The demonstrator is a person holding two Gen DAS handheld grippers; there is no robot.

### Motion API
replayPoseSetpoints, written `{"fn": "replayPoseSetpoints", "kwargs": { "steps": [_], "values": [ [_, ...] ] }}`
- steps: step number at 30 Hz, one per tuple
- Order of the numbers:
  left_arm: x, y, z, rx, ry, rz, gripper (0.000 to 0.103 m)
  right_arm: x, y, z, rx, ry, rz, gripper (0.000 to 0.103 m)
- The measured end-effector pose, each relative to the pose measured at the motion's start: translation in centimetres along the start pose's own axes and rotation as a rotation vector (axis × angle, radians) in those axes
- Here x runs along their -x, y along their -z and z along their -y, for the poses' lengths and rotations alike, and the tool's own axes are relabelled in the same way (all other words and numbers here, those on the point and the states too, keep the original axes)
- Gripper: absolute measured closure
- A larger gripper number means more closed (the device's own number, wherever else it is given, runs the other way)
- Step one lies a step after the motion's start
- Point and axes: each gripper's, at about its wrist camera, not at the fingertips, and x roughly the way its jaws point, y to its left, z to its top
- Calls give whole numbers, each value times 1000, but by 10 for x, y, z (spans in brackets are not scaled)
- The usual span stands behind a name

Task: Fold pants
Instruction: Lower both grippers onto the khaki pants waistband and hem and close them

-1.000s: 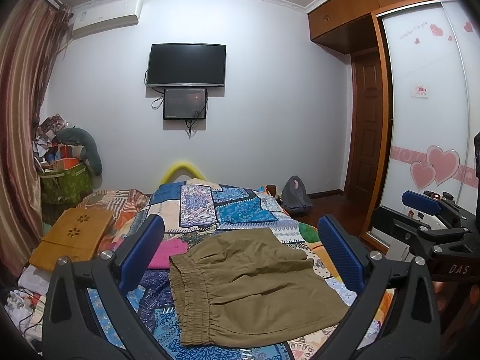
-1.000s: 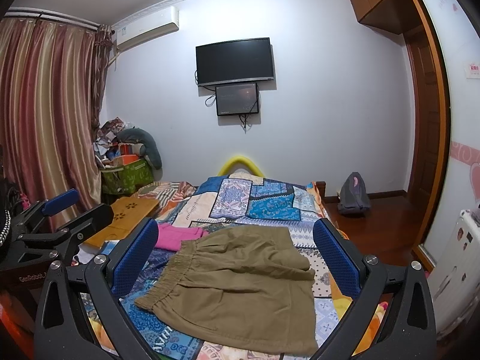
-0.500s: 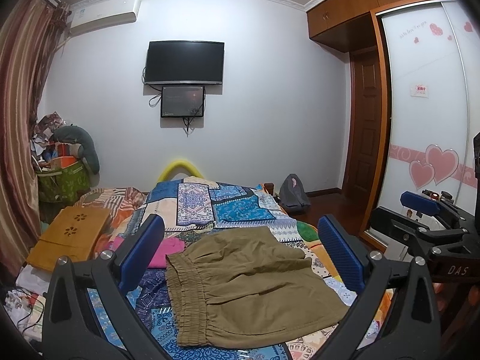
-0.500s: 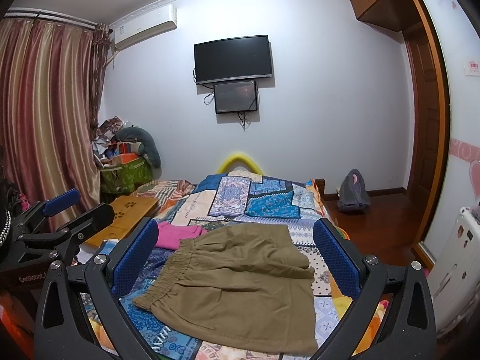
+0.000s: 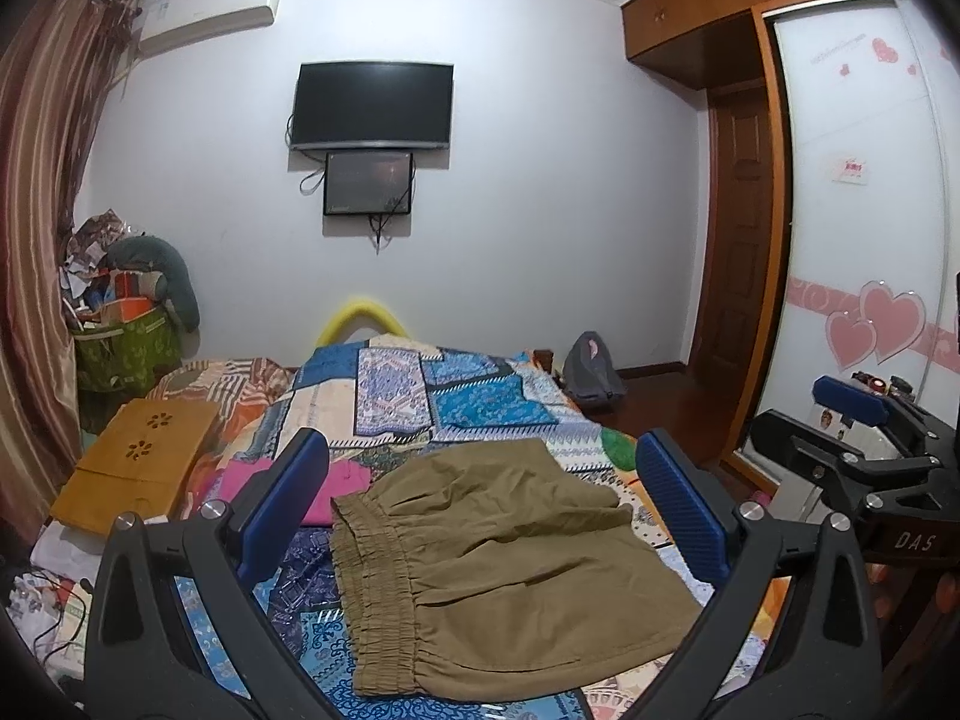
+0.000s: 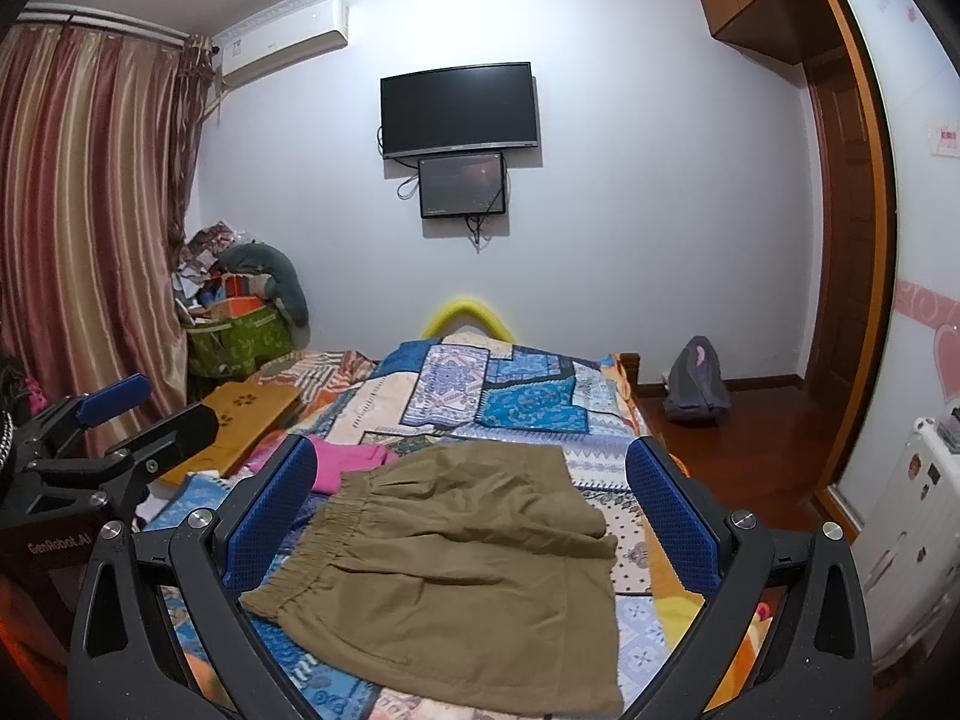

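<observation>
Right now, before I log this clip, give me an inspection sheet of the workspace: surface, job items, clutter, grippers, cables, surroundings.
Surface: bed with patchwork quilt, brightly patterned.
Job's things: olive pants lie on the quilt, elastic waistband toward the left, upper layer wrinkled; no gripper touches them.
Clutter: pink garment beside the waistband; wooden lap tray at the bed's left edge; green basket piled with items by the curtain.
Grippers: left gripper open, above the pants; right gripper open, likewise.
Cables: cords dangle under the small screen below the wall TV; wires at the left view's lower-left edge.
Surroundings: air conditioner, striped curtain, grey backpack on the floor, wooden door.
</observation>
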Motion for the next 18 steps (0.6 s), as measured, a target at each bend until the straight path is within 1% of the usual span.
{"fn": "replayPoseSetpoints", "kwargs": {
  "steps": [2,5,9,15,18],
  "values": [
    [-14,1,-5,0,-6,-32,0,-9,2,4,1,10,-7,0],
    [-37,2,-12,-12,-17,-84,0,-29,5,11,5,51,-24,0],
    [-73,6,-27,-24,-53,-148,0,-61,15,23,13,83,-75,0],
    [-130,15,-56,-13,-71,-230,0,-99,26,46,-13,81,-141,0],
    [-160,19,-71,-12,-79,-273,0,-122,24,56,-3,88,-199,1]
  ]
}}
